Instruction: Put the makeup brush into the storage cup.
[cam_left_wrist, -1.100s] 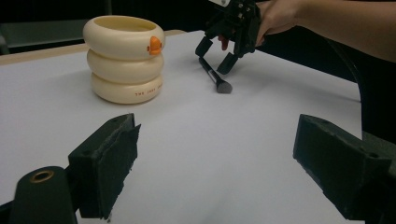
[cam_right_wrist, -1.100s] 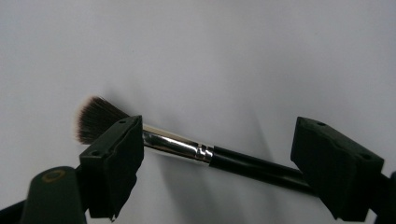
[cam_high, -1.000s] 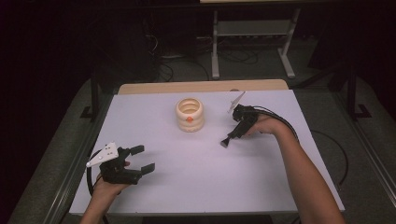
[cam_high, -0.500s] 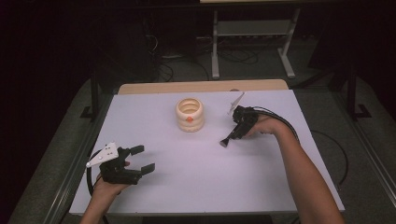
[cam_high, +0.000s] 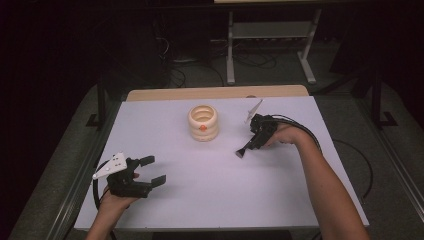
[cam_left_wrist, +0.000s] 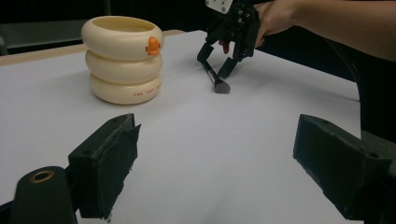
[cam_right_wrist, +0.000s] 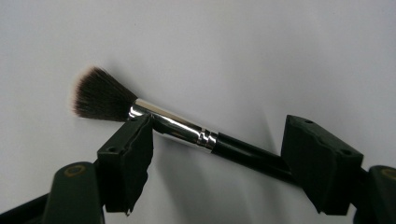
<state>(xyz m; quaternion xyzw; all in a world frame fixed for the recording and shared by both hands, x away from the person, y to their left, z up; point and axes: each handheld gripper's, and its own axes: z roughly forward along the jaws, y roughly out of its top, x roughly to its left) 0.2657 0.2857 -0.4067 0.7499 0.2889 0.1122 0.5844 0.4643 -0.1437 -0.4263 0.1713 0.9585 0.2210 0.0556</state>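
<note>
**Right claw straddles the brush, jaws closing**

The right gripper (cam_high: 248, 146) tips down onto the white table (cam_high: 210, 200), its jaws partly spread on either side of a black-handled makeup brush with a silver collar and dark bristles (cam_right_wrist: 177, 126). The jaws have just been closing with the brush between them. One pad touches the collar; the other sits beside the handle, and I cannot tell whether it presses. The brush lies at centre right, bristle end toward the near left. To its left and a little farther off stands a cream holder of three stacked rings with an orange duck bill (cam_high: 203, 122), well apart. The left gripper (cam_high: 152, 170) rests near the near-left edge, jaws spread wide and empty, with bare table between the two.
</note>
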